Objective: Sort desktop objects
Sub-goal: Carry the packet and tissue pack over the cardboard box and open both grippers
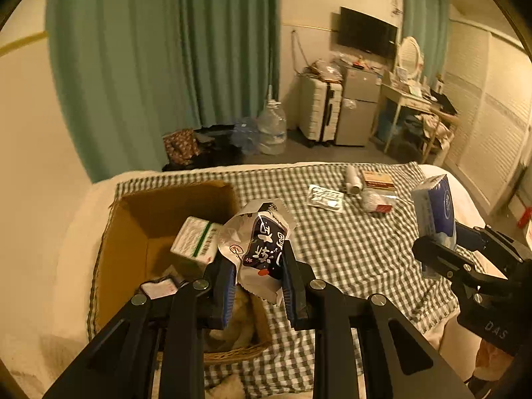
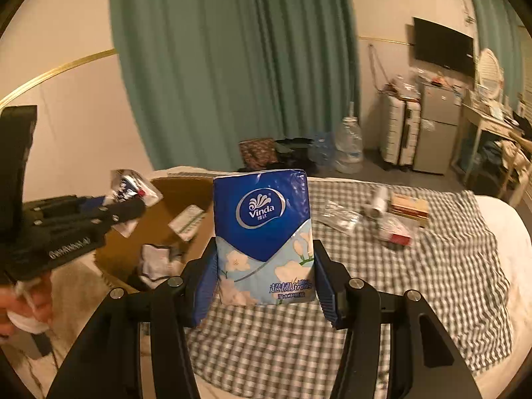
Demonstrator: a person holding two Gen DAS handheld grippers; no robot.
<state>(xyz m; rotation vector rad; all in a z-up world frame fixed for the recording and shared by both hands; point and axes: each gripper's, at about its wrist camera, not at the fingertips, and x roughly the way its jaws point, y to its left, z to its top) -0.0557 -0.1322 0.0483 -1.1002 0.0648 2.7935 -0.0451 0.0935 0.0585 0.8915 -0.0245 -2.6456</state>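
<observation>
Our left tongs (image 1: 254,277) pinch a snack packet (image 1: 257,249) above the cardboard box (image 1: 139,219); our right tongs (image 2: 266,286) clamp a tissue pack (image 2: 262,232) over the checked cloth (image 2: 449,282), where other items (image 2: 392,216) lie farther off.

Blue tissue pack (image 2: 262,236) upright, crinkled snack packet (image 1: 257,249) tilted — both held aloft.

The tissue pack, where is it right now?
The tissue pack is upright in the right gripper, held above the checked cloth, right of the cardboard box.
</observation>
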